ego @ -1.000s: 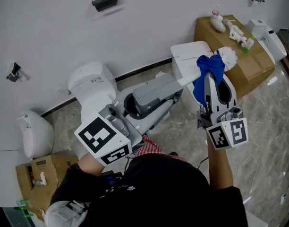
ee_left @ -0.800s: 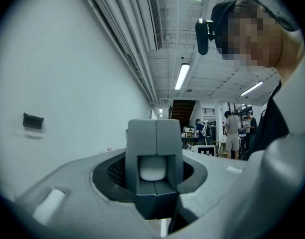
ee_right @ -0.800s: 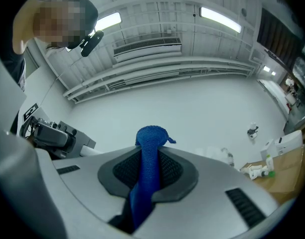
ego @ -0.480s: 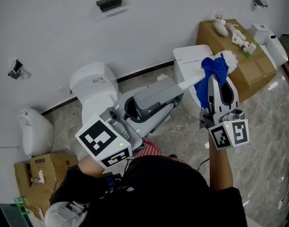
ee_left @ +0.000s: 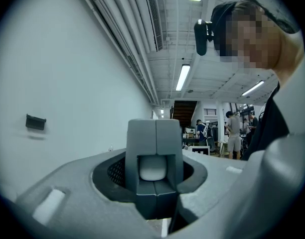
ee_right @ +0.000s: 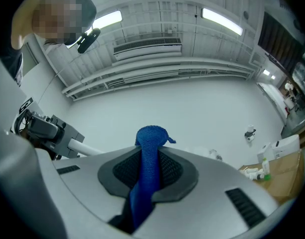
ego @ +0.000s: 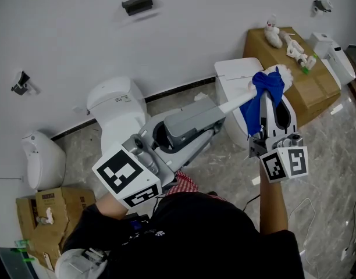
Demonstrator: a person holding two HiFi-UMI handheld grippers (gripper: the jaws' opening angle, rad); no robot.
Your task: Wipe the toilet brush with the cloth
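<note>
White toilet brush [ego: 236,100] hung in mid-air, its bristle head up at two o'clock with the blue cloth [ego: 265,86] bunched against it; below lay grey marble floor [ego: 224,156], a white wall [ego: 184,34] at twelve, a toilet [ego: 233,71] at one; left gripper [ee_left: 156,128] pointed in from seven, jaws clamped on the handle; right gripper [ego: 270,106] pointed up from five, pinching the cloth.

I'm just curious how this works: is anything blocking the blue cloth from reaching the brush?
Nothing visible does: the blue cloth in the right tool appears to lie against the toilet brush near its head.
</note>
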